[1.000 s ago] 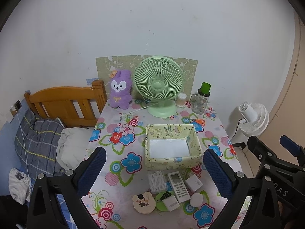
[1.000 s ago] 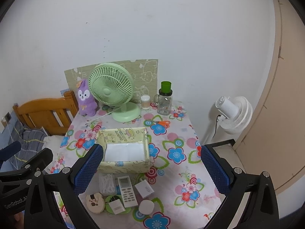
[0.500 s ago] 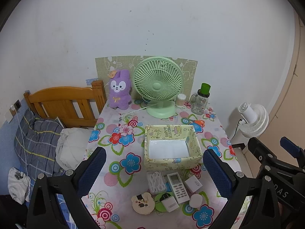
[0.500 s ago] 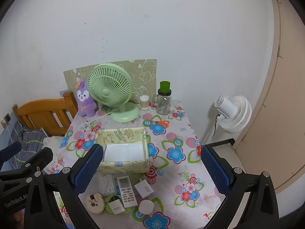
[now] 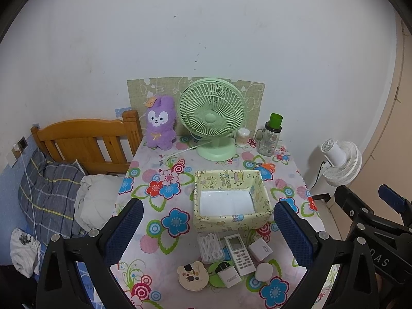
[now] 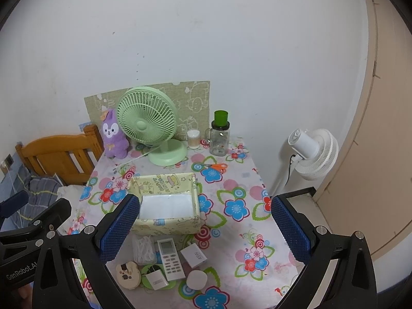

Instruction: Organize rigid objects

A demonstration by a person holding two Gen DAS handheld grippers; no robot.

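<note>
Both wrist cameras look down and forward from above the near edge of the floral table (image 5: 159, 244) (image 6: 231, 244), well back from it, facing the wall. The left view sits further left, taking in the wooden bed frame (image 5: 85, 139); the right view takes in more of the white floor fan (image 6: 312, 153). The 2 views share the yellow box (image 5: 231, 200) (image 6: 166, 202) and green desk fan (image 5: 212, 117) (image 6: 148, 123).

At the back of the desk (image 5: 144, 242) I see a green fan (image 5: 212, 118), a purple plush rabbit (image 5: 159, 123) beside it, and a glass jar (image 5: 269, 139) with a green lid. Orange scissors (image 5: 265, 165) lie nearby. A wooden bed frame (image 5: 85, 139) stands left, a white floor fan (image 6: 312, 153) right.
</note>
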